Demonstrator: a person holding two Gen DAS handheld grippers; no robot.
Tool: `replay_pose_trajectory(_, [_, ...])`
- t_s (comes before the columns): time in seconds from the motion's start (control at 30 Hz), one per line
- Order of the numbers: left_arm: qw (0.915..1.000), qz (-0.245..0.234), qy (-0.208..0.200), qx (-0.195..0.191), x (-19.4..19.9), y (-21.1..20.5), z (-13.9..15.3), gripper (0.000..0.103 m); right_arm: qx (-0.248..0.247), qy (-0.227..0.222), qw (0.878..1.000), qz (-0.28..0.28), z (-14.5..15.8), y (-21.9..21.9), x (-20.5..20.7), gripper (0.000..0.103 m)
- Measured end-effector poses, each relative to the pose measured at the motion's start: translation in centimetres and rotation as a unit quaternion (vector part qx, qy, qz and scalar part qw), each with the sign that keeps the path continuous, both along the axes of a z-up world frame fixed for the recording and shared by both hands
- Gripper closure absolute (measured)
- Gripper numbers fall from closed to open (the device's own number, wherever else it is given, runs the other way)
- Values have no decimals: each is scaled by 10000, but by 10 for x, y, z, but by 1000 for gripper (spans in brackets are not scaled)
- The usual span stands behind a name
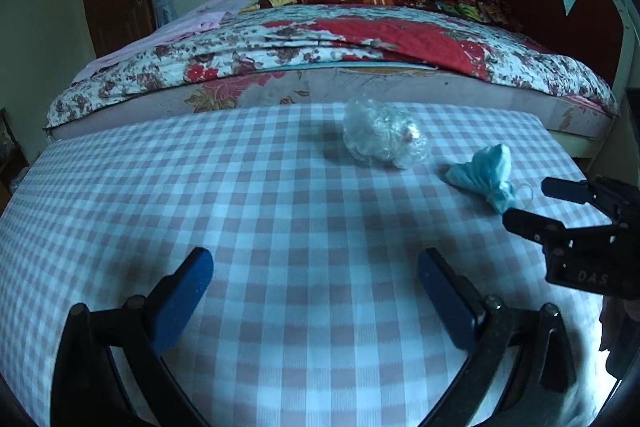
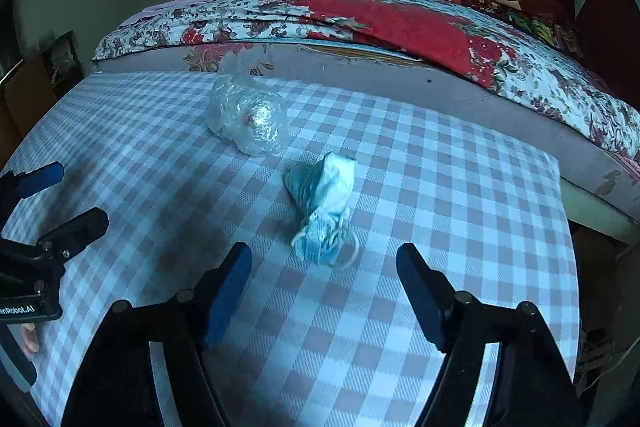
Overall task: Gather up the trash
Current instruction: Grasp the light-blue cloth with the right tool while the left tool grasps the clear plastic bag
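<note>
The checked counter stands right against the side of the bed, and two pieces of trash lie on it, so I take the crumpled blue face mask as the landmark for every place here. The mask lies flat on the cloth, in the half of the counter toward the bed. Its long axis runs from the bed side to the near side: the wide, fanned end points toward the bed, and the narrow bunched end, where the ear loops curl out, points toward the right gripper. This gripper hangs over the counter just on the near side of the mask, and its fingers are partly apart and empty, one to each side of the narrow end, without touching it. I think it is held this way because the bunched end is the thinnest part and the easiest to pinch. The clear plastic bag, crumpled into a loose ball, rests beyond the mask and to its left, nearer the bed, apart from it. The left gripper is well to the left of the mask, over bare cloth, its fingers wide apart and holding nothing; it seems to face the bag, probably so each hand takes one piece.
</note>
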State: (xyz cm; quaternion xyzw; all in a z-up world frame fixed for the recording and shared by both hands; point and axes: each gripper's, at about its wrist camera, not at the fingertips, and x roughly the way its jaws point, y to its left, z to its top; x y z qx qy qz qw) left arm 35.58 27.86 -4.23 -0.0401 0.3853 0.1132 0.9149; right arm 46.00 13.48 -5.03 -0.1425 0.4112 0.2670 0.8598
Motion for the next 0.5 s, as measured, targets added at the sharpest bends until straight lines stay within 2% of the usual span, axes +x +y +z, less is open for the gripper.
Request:
replay_pose_trajectory(0.03, [10000,1,11,-13,5,1,-3,1,22,34,10000,-4,-3,4,8,30])
replay_pose_trajectory(0.1, [10000,-59,42,-50,14,1,-7,1,86,141,9999,9,-7,7,20,40])
replay_pose_trajectory(0.17, [9998,-124,39,-121,25,1,-10,1,139,289,9995,45,-12,11,32,67])
replay_pose_trajectory(0.4, [9984,-348,-32,-444,70,-7,-10,1,147,225,9995,-162,-15,-1,66,70])
replay_pose_trajectory(0.5, [9983,-357,-69,-461,93,-9,-11,1,151,198,9993,-295,-15,-7,82,70])
